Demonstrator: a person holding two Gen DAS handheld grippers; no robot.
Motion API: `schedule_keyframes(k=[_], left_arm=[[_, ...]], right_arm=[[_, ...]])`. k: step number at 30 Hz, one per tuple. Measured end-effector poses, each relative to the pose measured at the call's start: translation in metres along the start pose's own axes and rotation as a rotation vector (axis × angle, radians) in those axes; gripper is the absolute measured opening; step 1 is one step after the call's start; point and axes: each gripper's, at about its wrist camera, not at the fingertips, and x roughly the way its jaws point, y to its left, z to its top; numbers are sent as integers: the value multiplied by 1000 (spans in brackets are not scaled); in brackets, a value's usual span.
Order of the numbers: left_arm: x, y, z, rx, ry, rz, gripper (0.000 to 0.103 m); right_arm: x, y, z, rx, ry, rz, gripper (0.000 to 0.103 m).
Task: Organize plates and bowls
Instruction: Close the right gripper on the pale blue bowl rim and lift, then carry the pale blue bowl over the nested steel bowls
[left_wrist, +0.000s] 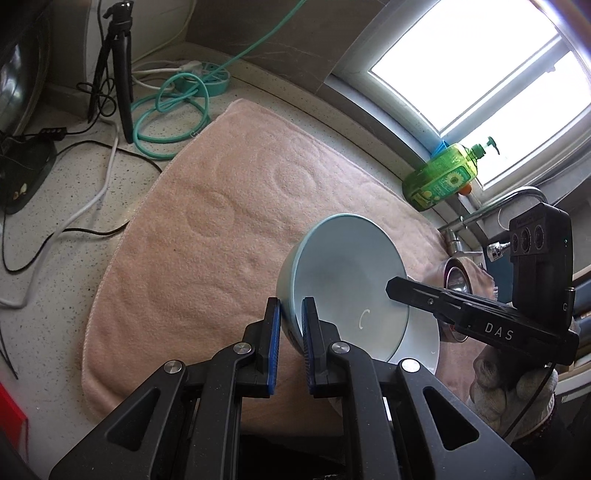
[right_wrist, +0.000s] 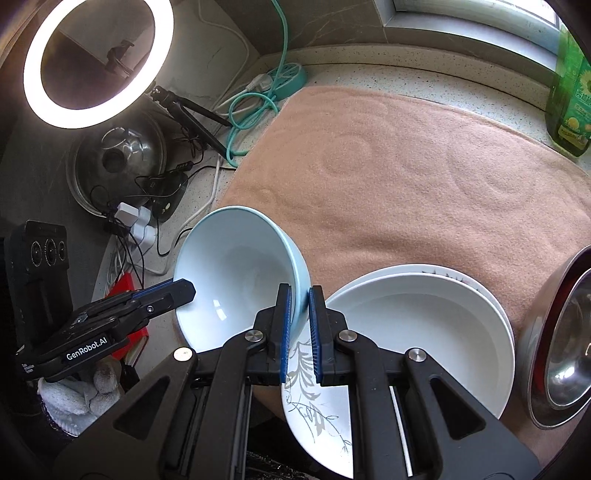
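Gripping the bowl (left_wrist: 343, 273) rim, both grippers seemingly above towel (left_wrist: 207, 229).

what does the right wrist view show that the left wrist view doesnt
Only the right wrist view: the lit ring light, the stacked white plates and the leaf-patterned plate.
Only the left wrist view: the window and the faucet.
Both: the pale blue bowl, clamped at opposite rim edges by the left gripper and the right gripper, over the pink towel.
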Motion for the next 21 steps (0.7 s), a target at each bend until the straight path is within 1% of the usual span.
schedule_keyframes(k=[8, 21], left_arm=[[4, -28, 15, 79, 7, -40, 10], [27, -89, 30, 238, 54, -123, 10]], right_arm=[[-25, -20, -4, 68, -51, -19, 9], [-75, -66, -23, 212, -154, -83, 10]])
